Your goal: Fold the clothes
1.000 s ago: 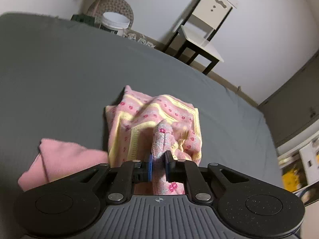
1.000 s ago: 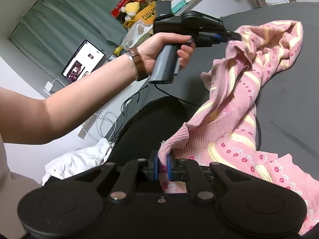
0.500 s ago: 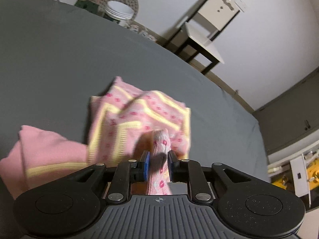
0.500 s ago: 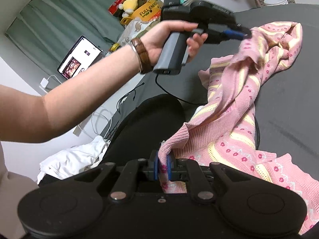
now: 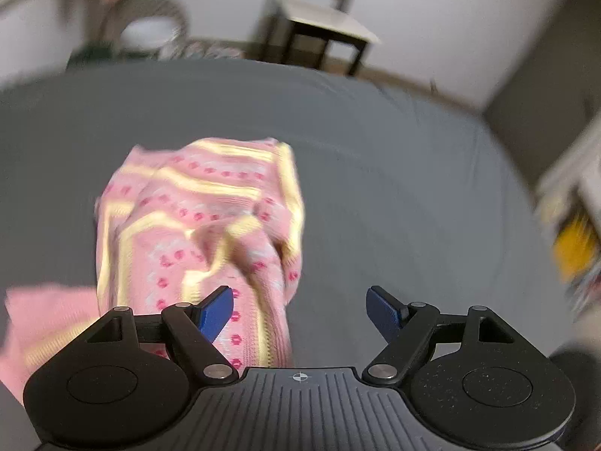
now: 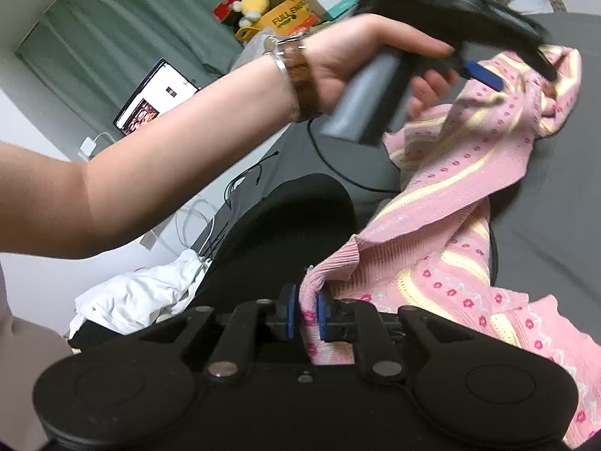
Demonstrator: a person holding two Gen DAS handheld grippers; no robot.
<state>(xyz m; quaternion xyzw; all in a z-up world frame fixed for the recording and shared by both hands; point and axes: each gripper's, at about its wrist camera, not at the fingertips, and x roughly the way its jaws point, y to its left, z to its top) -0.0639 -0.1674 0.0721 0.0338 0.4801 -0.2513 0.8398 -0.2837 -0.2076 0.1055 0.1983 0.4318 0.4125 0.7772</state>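
Right gripper (image 6: 305, 314), black with blue pads: jaws pinched narrow on a ribbed pink edge of the pink knitted garment with pale yellow stripes and small red flowers (image 6: 450, 203), which rises from the pads toward 1 o'clock and drapes across the grey bedsheet (image 6: 556, 203).

Left gripper (image 5: 300, 306), same make: jaws spread wide, nothing between the blue pads (image 5: 214, 314); the garment (image 5: 203, 210) lies heaped on the sheet (image 5: 394, 188) just beyond the left pad, at about 11 o'clock.

In the right wrist view, at 12 to 1 o'clock: the person's left hand (image 6: 360, 60), a brown-strapped watch (image 6: 296, 75) on the wrist, holding the left gripper's grey handle above the garment's far end; motion blur hides the contact.

White crumpled cloth (image 6: 135, 297), at 9 o'clock, on the floor.

Open laptop with lit screen (image 6: 154, 97), at 10 o'clock, farther off.

White-seated, dark-legged chair (image 5: 323, 22), at 12 o'clock, against the far wall, blurred.
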